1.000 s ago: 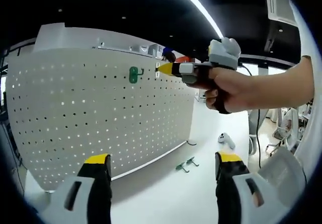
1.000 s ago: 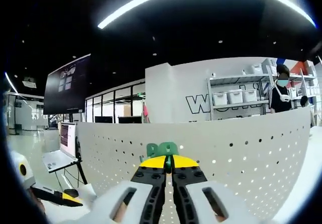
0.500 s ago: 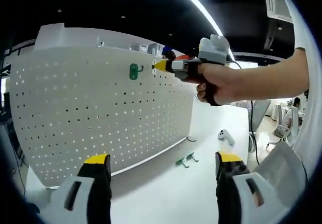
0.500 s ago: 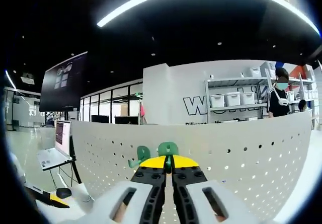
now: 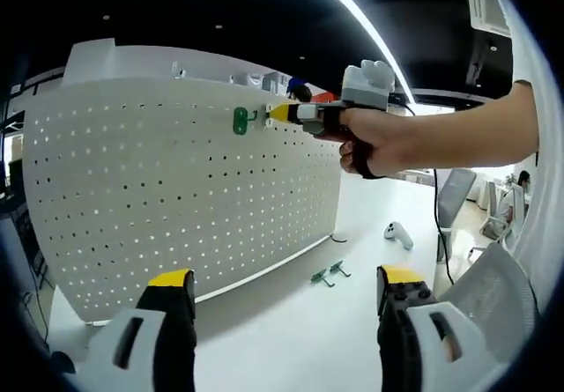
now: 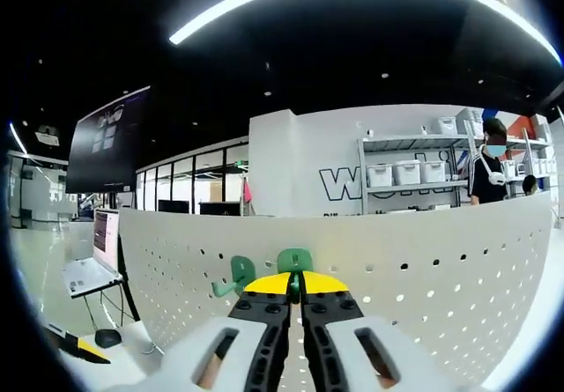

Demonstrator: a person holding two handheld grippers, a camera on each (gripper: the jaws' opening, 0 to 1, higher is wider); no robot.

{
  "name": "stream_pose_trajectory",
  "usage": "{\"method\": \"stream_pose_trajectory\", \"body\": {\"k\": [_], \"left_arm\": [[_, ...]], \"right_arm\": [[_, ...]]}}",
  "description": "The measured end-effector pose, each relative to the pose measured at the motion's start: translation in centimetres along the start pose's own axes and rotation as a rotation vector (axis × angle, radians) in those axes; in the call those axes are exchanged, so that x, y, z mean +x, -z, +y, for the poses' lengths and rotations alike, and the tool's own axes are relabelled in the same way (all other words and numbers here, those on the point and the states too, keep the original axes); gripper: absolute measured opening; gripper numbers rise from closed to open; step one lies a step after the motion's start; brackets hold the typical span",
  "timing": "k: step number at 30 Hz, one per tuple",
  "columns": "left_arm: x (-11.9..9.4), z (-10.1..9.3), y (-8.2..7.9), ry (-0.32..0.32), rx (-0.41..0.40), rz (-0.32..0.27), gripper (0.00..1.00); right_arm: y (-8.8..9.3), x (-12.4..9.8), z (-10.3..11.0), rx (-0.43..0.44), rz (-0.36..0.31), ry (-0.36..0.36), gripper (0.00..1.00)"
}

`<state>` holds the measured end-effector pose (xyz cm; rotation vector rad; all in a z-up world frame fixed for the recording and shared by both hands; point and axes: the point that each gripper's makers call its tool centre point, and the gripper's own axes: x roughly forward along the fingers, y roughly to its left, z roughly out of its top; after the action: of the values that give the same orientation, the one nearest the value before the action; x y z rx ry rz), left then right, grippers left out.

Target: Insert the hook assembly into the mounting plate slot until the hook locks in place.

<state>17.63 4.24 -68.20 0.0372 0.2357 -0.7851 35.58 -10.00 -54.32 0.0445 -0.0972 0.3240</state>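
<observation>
Right gripper (image 5: 280, 113), clamped on a green hook (image 6: 294, 261) whose plate stands upright, reaches on a level outstretched arm toward the pegboard's (image 5: 176, 198) top row, beside a mounted hook (image 5: 241, 120); left gripper (image 5: 284, 291) hangs open.

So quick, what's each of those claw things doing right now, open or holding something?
Left gripper: open, holding nothing.
Right gripper: closed on a green hook at the white pegboard.
</observation>
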Motion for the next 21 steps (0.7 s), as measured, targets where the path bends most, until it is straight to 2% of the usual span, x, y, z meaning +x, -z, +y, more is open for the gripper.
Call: {"method": "stream_pose_trajectory", "body": {"k": [2, 4, 6, 8, 14, 21], "left_arm": [[0.02, 0.03, 0.01, 0.0, 0.0, 0.002, 0.87], [0.02, 0.09, 0.05, -0.001, 0.002, 0.003, 0.87], [-0.04, 0.19, 0.2, -0.004, 0.004, 0.01, 0.86], [-0.18, 0.31, 0.23, -0.008, 0.002, 0.01, 0.86], [-0.41, 0.39, 0.7, -0.011, -0.005, 0.018, 0.86], [-0.35, 0.09, 0.7, -0.002, -0.002, 0.018, 0.86]], "right_arm": [[0.51, 0.12, -0.08, 0.039, 0.011, -0.003, 0.01], [0.84, 0.18, -0.19, -0.009, 0.022, 0.003, 0.01], [0.74, 0.18, -0.2, 0.047, 0.011, 0.003, 0.01], [0.69, 0.29, -0.01, 0.014, 0.01, 0.006, 0.01], [0.78, 0.36, -0.04, 0.023, 0.011, 0.022, 0.01], [0.81, 0.48, 0.13, -0.005, 0.023, 0.093, 0.01]]}}
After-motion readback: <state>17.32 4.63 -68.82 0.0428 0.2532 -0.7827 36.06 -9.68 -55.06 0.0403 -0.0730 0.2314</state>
